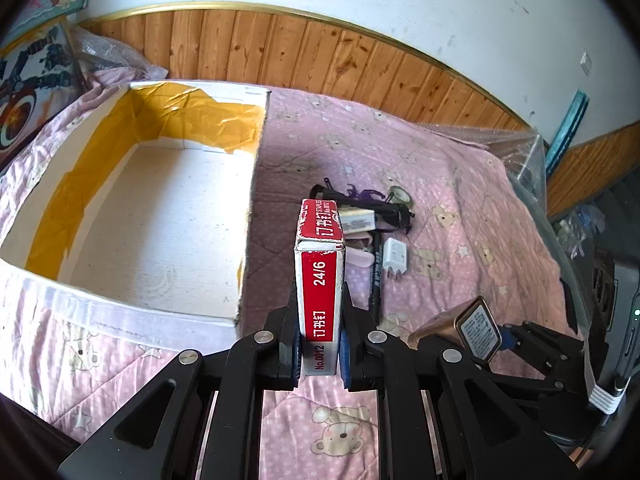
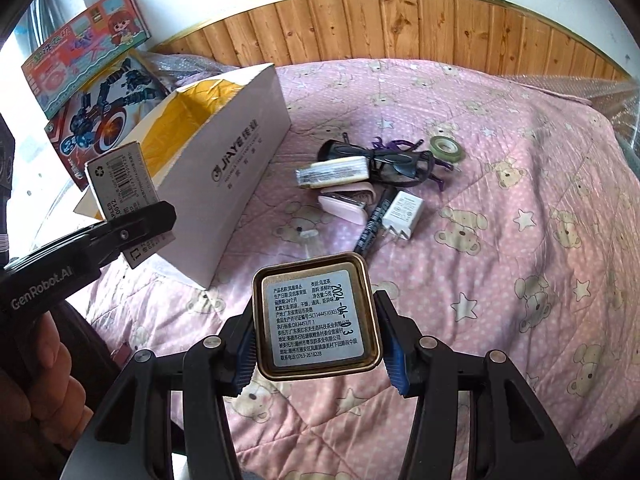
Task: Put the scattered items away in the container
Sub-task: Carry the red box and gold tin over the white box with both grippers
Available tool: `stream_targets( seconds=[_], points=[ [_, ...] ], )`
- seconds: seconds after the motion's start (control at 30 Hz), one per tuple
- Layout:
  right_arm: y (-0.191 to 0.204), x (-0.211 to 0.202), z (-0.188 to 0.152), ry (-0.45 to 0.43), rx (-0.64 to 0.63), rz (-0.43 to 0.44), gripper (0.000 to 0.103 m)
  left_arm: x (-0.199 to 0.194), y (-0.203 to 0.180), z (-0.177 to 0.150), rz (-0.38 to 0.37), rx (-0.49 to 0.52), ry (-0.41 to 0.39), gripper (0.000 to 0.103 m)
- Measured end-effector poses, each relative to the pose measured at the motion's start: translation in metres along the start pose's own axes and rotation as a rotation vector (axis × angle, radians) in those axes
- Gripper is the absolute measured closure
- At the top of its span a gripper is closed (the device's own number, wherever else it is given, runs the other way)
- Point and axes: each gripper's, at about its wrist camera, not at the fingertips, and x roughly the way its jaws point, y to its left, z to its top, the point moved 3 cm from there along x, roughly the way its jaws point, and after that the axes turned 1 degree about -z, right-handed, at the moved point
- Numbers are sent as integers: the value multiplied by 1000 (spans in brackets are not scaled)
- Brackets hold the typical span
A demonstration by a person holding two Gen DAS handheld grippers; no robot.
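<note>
Honestly, the risk begins at my far left, where the white box (image 1: 168, 216) I am meant to fill sits open at ten o'clock in the left wrist view, its bottom bare and its near wall low. My left fingers (image 1: 320, 344) are pinched tight on the lower end of the red staple box (image 1: 321, 280), which stands tall and thin beyond the pads; held so low on such a narrow carton, it could pivot or slip if I swing it sideways, and its top could clip the box's right wall (image 1: 256, 184) on the way over. Moving right, my right fingers (image 2: 318, 344) are spread wide yet clamped on the flanks of the small square tin (image 2: 318, 320), its labelled base facing the camera. Smooth metal sides and blue pads (image 2: 394, 364) gripping only the edges make me think it could twist out or drop onto the bed (image 2: 500, 160), especially with both hands crowding toward the same opening; from the right wrist view the left gripper already sits close at nine o'clock. Further right, at one o'clock, the heap that remains lies near the box: sunglasses (image 2: 384, 160), eraser (image 2: 332, 172), pink case (image 2: 344, 204), marker (image 2: 372, 224), charger (image 2: 402, 216) and tape roll (image 2: 447, 146). A dropped tin could scatter them.
</note>
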Motion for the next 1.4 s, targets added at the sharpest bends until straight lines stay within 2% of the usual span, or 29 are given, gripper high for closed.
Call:
stream_targets(
  seconds=[0.9, 1.4],
  points=[
    [82, -28, 28, -59, -159, 97, 50, -44, 57, 18, 39, -119, -88, 88],
    [124, -36, 55, -95, -249, 159, 50, -55, 81, 33, 96, -142, -105, 88]
  ],
)
